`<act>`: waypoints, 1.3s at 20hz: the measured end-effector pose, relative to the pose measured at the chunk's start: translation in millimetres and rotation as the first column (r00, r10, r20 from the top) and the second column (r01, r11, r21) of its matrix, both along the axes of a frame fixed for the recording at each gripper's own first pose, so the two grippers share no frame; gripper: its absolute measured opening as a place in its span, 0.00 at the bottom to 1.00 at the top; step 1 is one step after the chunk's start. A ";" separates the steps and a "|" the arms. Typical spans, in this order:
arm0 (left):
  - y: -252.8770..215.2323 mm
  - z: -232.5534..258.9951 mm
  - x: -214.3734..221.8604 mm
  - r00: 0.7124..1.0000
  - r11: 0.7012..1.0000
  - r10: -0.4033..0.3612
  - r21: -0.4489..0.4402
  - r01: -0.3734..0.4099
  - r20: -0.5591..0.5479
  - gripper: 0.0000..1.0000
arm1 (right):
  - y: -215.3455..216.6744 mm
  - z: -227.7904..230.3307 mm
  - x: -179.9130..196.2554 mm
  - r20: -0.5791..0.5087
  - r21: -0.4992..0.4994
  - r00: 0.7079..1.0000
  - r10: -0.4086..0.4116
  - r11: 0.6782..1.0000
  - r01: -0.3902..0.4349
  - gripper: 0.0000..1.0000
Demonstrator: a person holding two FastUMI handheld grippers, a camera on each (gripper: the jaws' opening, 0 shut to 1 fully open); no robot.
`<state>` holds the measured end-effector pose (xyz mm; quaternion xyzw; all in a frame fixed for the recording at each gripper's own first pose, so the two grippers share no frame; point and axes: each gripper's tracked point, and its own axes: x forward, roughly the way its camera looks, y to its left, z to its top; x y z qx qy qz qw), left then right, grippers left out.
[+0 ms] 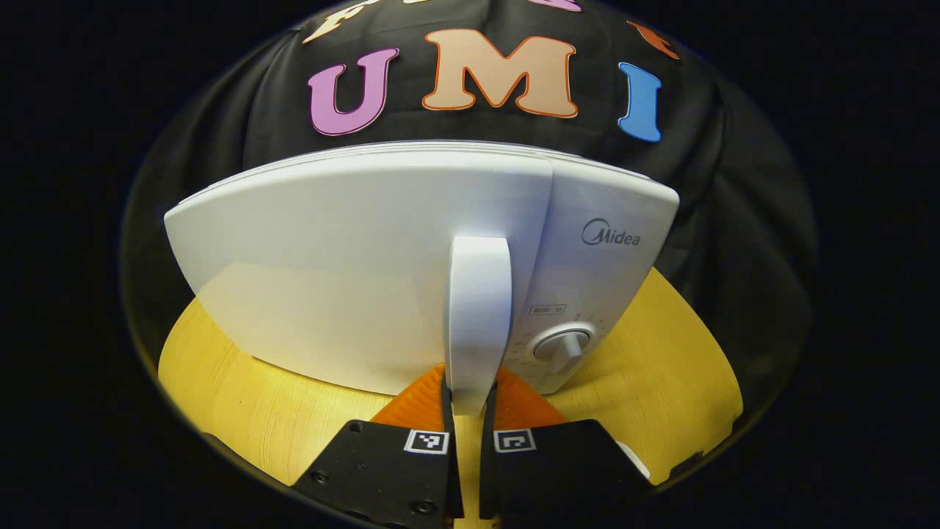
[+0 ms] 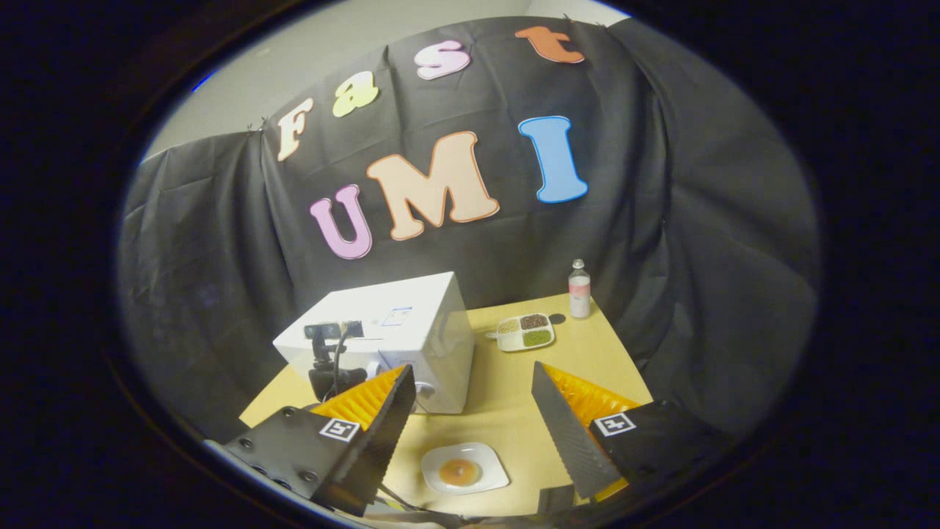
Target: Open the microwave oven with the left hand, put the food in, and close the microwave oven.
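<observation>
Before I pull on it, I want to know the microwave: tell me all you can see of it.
The microwave is a glossy white box standing on the yellow table, its door shut. A tall white handle stands beside a round knob. The left gripper is closed on the handle's lower end.

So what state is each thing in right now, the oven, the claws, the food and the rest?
Microwave door: closed.
Door handle: clamped between the left claw's fingers.
Left claw: shut on the handle.
Right claw: open, empty.
Food plate: on the table.
Bottle: upright, capped.
</observation>
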<state>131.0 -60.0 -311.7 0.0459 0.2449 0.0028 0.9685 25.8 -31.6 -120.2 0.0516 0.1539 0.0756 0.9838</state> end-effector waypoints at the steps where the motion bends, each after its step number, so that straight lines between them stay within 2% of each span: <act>1: 0.1 -0.3 -0.1 1.000 1.000 -0.003 0.000 0.003 -0.002 0.07 | 2.3 -1.5 -2.5 -0.001 0.002 1.000 0.000 1.000 0.000 0.92; 6: -1.3 -0.5 -2.6 1.000 1.000 -0.017 -0.022 0.017 -0.019 0.04 | 9.0 -8.6 -9.7 -0.010 -0.008 1.000 -0.007 1.000 0.007 0.92; 7: -0.5 -4.7 -15.8 0.998 0.999 -0.011 -0.032 0.009 -0.056 0.04 | 10.2 -9.4 -9.3 -0.007 -0.019 1.000 -0.008 1.000 0.008 0.92; 11: 8.7 -2.1 -60.0 0.996 0.996 -0.087 -0.033 0.087 -0.024 0.02 | 15.9 -23.9 -7.2 -0.026 -0.036 1.000 -0.015 0.999 0.014 0.92; 12: 11.5 -1.9 -70.9 0.995 0.995 -0.092 -0.035 0.091 -0.025 0.02 | 19.0 -28.3 -7.1 -0.037 -0.034 0.999 -0.011 0.999 0.009 0.99; 13: 15.5 -3.9 -81.4 0.994 0.995 -0.099 -0.024 0.098 -0.039 0.03 | 22.2 -31.6 -6.6 -0.046 -0.035 0.999 -0.006 0.999 0.005 0.99; 14: 19.1 -2.8 -89.9 0.994 0.995 -0.103 -0.013 0.102 -0.044 0.04 | 24.5 -33.7 -6.0 -0.051 -0.041 0.999 -0.004 0.999 0.002 0.92; 16: 26.2 -3.2 -105.8 0.993 0.995 -0.097 -0.010 0.097 -0.060 0.06 | 29.9 -38.5 -5.8 -0.064 -0.061 0.998 0.002 0.998 -0.006 0.92; 17: 27.8 -3.5 -111.7 0.993 0.996 -0.094 -0.017 0.093 -0.066 0.07 | 34.7 -42.0 -7.5 -0.069 -0.065 0.998 0.006 0.998 -0.011 0.99; 18: 30.5 -4.2 -117.7 0.993 0.995 -0.094 -0.018 0.093 -0.075 0.08 | 39.5 -44.9 -8.5 -0.078 -0.068 0.997 0.012 0.998 -0.017 0.99; 19: 34.5 -4.1 -125.5 0.992 0.995 -0.097 -0.014 0.096 -0.081 0.08 | 44.9 -47.0 -9.5 -0.086 -0.069 0.996 0.017 0.997 -0.023 0.92; 21: 42.5 -3.5 -138.4 0.990 0.994 -0.111 -0.004 0.111 -0.083 0.12 | 59.5 -51.7 -12.7 -0.098 -0.066 0.995 0.037 0.997 -0.044 0.92; 22: 46.7 -1.9 -144.2 0.991 0.994 -0.108 -0.014 0.107 -0.083 0.15 | 65.6 -54.4 -14.2 -0.101 -0.070 0.994 0.045 0.996 -0.053 0.99; 26: 66.0 11.7 -168.1 0.998 0.987 -0.048 -0.153 0.040 -0.051 0.29 | 87.8 -62.5 -19.7 -0.114 -0.093 0.991 0.068 0.993 -0.079 0.99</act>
